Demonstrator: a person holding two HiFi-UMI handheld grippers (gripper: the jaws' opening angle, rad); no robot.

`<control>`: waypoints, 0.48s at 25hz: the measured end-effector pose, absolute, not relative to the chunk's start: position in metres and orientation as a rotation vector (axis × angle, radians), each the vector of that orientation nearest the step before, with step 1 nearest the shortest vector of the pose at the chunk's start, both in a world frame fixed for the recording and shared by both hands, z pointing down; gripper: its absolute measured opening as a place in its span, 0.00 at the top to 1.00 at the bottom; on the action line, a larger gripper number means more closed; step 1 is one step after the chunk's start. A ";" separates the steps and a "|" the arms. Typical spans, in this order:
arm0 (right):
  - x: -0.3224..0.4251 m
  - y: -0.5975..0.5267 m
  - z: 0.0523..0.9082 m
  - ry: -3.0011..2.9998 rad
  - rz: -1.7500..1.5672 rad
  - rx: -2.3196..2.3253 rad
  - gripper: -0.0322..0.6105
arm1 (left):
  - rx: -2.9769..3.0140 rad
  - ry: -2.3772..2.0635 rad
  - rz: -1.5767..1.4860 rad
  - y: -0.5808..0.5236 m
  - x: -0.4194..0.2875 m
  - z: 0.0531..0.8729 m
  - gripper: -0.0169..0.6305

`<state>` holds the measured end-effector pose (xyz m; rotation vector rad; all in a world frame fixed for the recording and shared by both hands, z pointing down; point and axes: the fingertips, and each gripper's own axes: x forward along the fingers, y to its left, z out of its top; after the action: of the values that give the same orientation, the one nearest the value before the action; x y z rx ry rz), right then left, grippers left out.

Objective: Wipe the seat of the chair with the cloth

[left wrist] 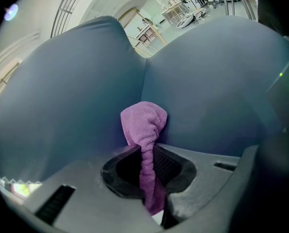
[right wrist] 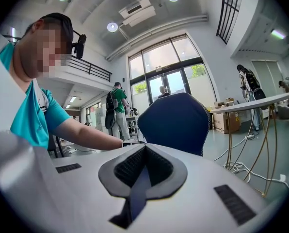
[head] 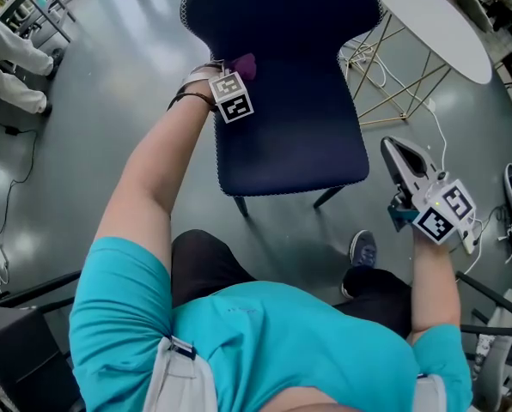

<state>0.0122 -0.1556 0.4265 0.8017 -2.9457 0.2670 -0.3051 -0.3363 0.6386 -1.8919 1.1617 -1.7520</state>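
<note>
Over the seat (head: 295, 144), left tongs (left wrist: 147, 152) clamp the cloth (left wrist: 144, 120); right tongs (right wrist: 143, 149) closed

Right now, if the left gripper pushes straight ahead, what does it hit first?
The left gripper, shut on the purple cloth, points at the blue chair, near the crease where seat meets backrest. The cloth's bunched end would press there first. It may already touch; depth is unclear.

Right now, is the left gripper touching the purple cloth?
Touching. The left gripper view shows the left gripper shut on the cloth: a twisted strand is pinched between its jaws, the bunched end sticking out.
</note>
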 end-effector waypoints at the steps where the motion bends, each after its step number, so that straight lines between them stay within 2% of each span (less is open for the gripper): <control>1: 0.012 -0.156 0.426 -2.946 0.263 0.803 0.96 | -1.892 1.161 -1.750 -0.335 -0.304 0.638 0.90; 12: 0.009 -0.160 0.424 -2.957 0.234 0.793 0.96 | -1.865 1.078 -1.770 -0.312 -0.295 0.638 0.90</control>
<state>0.0092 -0.1596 0.4236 0.7935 -2.9568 0.2335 -0.2947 -0.3124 0.6376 -1.8654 1.0784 -1.7700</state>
